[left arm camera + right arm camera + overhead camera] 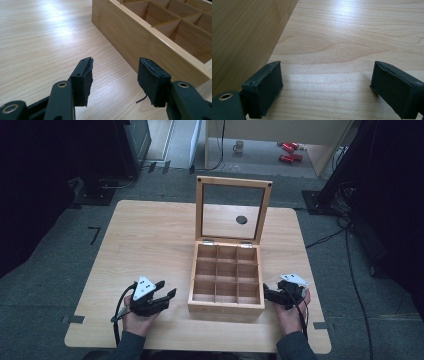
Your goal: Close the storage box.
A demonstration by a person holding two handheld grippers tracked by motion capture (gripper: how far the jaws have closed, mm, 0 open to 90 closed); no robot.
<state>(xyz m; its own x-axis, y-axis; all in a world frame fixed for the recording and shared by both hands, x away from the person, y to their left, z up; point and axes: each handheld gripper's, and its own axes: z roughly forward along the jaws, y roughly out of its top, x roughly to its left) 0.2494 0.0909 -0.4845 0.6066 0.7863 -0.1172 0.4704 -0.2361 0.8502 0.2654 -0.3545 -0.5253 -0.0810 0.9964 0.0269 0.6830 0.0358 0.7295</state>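
Wooden box [226, 275] sits between each spread, empty hand-held gripper: left [167, 289], right [266, 292].

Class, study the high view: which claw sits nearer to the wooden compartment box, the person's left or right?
Right. The right claw sits almost against the wooden box at its right wall. The left claw lies off the box's left side, with a strip of bare table between.

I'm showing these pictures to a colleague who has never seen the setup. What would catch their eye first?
Most likely the wooden box at the middle of the table, its window lid standing upright and its nine compartments bare. Next, the two open grippers flanking it near the front edge: the left gripper and the right gripper, each holding nothing.
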